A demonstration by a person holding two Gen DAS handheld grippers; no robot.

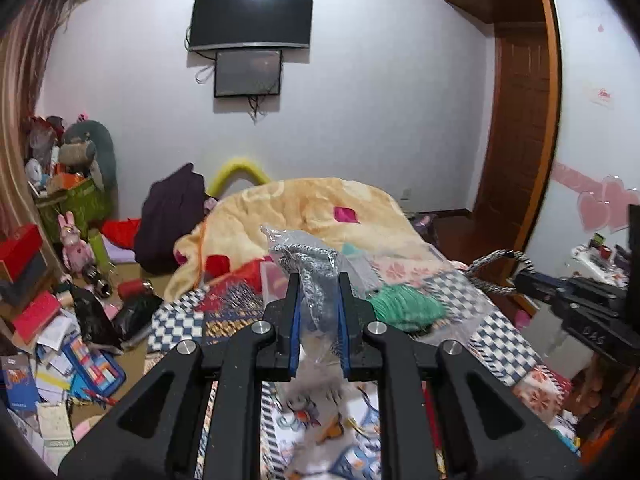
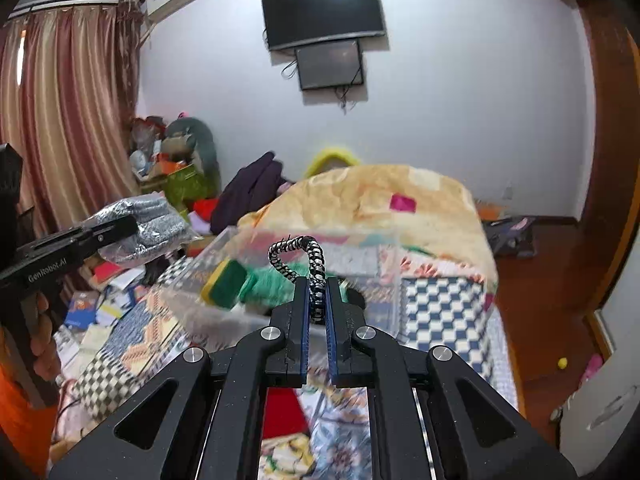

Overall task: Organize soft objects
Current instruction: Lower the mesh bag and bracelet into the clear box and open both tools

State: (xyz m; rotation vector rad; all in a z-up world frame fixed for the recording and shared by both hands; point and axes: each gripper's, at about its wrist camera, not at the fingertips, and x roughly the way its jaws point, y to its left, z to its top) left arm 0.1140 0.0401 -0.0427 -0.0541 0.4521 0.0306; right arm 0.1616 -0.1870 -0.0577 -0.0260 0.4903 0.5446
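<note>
Hovering over the quilted bed (image 1: 500, 336), left tool (image 1: 319, 280) pinches bagged knitwear (image 1: 316, 272), right tool (image 2: 317, 280) cord (image 2: 316, 264).

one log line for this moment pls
left tongs: shut on bagged grey knit | right tongs: shut on black-white cord | both above bed

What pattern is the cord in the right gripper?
Black-and-white braided cord, clamped in the right gripper; clearest in the right wrist view.

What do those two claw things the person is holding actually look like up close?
Both are matte black. The left gripper and right gripper each have two straight fingers lined with blue pads, on angular linkage arms with triangular cut-outs and round silver pins. Seen side-on, the left one carries white lettering "GenRobot.AI".
</note>
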